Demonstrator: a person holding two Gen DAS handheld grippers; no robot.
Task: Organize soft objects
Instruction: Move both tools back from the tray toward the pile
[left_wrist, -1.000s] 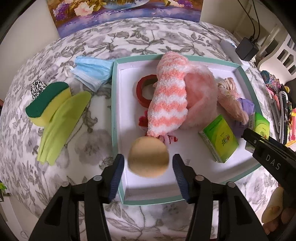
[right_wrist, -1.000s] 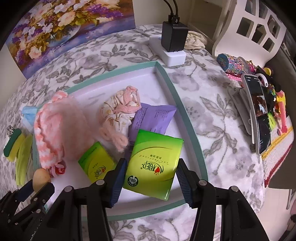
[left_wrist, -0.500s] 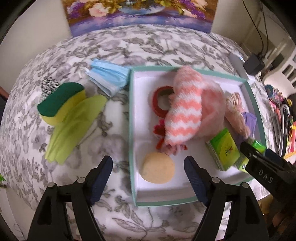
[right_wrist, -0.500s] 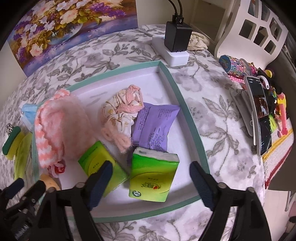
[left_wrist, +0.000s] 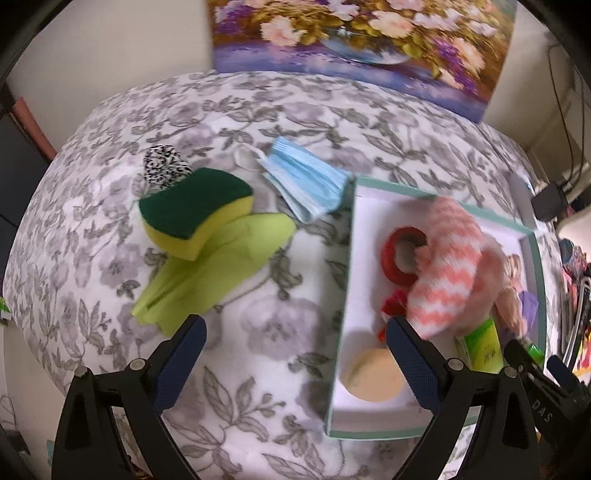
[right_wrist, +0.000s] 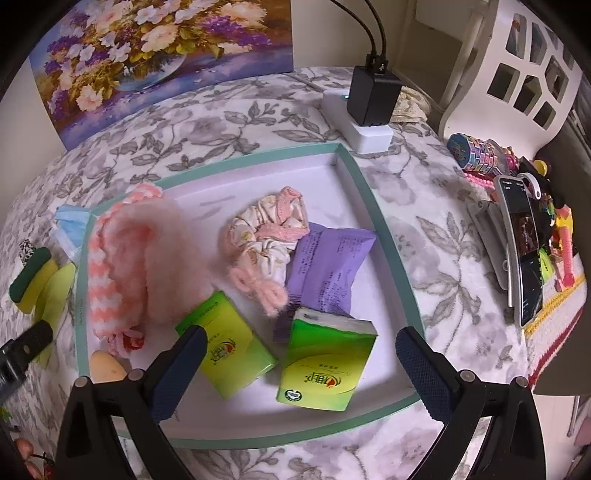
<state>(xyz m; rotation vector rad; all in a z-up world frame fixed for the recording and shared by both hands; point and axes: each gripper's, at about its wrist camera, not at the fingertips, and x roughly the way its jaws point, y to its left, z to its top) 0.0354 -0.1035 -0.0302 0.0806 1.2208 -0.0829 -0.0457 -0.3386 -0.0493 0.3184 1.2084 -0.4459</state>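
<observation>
Both tongs opening, nothing between them
Left tongs (left_wrist: 295, 354) released round sponge (left_wrist: 373, 374) into tray (left_wrist: 341, 295); right tongs (right_wrist: 301, 360) dropped tissue pack (right_wrist: 325, 365) there. Sponge (left_wrist: 195, 210), cloth, mask next on surface.

Both tools point steeply downward. The left hand-held gripper (left_wrist: 295, 354) has its jaws opening wide, nothing between the pads. The right hand-held gripper (right_wrist: 301, 363) is likewise opening, its dark blue fingers (right_wrist: 183, 365) spread apart and gripping nothing.
</observation>
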